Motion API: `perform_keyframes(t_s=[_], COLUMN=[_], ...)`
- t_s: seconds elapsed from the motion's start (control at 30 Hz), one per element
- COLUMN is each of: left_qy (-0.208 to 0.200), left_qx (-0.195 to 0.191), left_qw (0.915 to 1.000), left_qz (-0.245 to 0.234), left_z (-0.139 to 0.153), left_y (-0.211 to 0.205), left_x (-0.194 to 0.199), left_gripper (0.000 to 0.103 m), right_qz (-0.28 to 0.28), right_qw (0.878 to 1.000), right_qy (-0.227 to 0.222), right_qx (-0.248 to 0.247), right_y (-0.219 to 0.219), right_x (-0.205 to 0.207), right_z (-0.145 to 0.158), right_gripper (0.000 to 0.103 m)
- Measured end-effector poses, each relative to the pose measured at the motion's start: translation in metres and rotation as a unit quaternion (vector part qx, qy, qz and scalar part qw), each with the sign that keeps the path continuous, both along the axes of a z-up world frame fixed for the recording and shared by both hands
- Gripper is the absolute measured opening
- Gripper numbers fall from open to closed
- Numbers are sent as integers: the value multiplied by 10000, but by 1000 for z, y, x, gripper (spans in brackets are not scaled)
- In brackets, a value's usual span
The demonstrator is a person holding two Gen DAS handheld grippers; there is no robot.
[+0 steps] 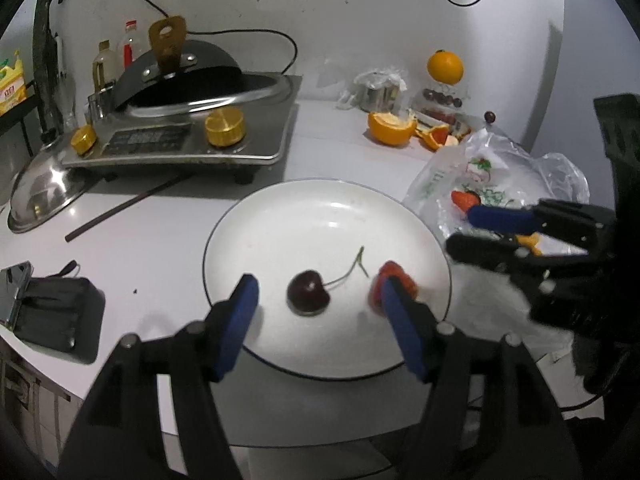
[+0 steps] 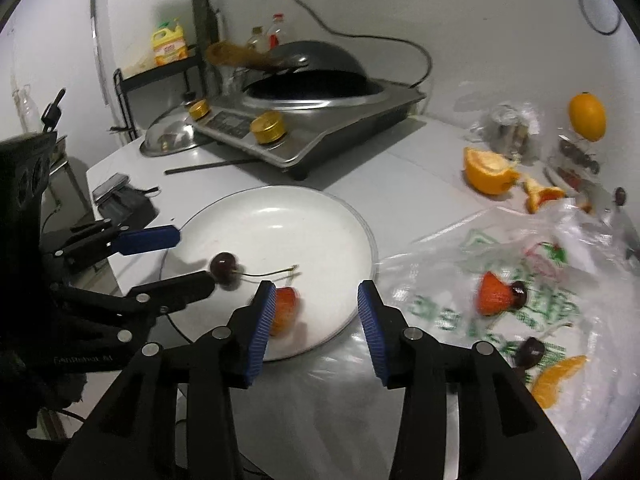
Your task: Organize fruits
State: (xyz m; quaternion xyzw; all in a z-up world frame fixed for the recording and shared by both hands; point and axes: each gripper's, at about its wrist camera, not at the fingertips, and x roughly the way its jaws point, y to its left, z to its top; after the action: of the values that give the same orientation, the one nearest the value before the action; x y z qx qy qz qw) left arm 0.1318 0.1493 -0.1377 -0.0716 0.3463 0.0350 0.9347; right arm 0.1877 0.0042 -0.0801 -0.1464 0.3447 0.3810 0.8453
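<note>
A black case (image 1: 56, 314) is seen at the far left of the tabletop (image 1: 160, 240), with a steel lid (image 1: 44, 192) and a dark stick (image 1: 120, 210) lying beside a stove (image 1: 192, 136) that carries a black wok (image 1: 188, 72). Bottles (image 1: 116, 56) are stood behind the stove.

A white plate (image 1: 312, 216) is placed mid-tabletop. On it a dark cherry (image 1: 308, 293) with a long stem is lying, and just to its right a strawberry (image 1: 394, 284), partly hidden in the left wrist view by a blue pad. The left hand-held gripper (image 1: 320, 296) is held low over the plate with its jaws apart; the cherry sits between the pads, untouched by either. The right hand-held gripper (image 2: 316, 300) is held over the plate's near right rim, jaws apart and nothing clamped; the strawberry (image 2: 285, 310) is seen just outside its left pad, whether touching cannot be told.

Right of the plate a printed plastic bag (image 2: 500, 280) is spread flat, and on it are seen a second strawberry (image 2: 494, 294) touching a cherry (image 2: 519, 294), another cherry (image 2: 530, 352) and an orange segment (image 2: 558, 374). Further back a half-peeled orange (image 2: 486, 172) and peel scraps (image 2: 540, 196) are lying, and a whole orange (image 2: 587, 116) is perched on a clear box (image 2: 576, 160).
</note>
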Motion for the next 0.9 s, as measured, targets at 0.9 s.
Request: perform_keyframes(t_s=[0.9], left_qy=[21], left_qx=[216], left_qw=[9995], left_qz=[-214], left_z=[10], left_y=[-65], left_x=[6], left_gripper=[66], right_qz=[-744], right_qw=[9966], right_qy=[-151], right_qx=[-318], right_y=[-84], right_x=[20], right_z=[-20], right_gripper=[37])
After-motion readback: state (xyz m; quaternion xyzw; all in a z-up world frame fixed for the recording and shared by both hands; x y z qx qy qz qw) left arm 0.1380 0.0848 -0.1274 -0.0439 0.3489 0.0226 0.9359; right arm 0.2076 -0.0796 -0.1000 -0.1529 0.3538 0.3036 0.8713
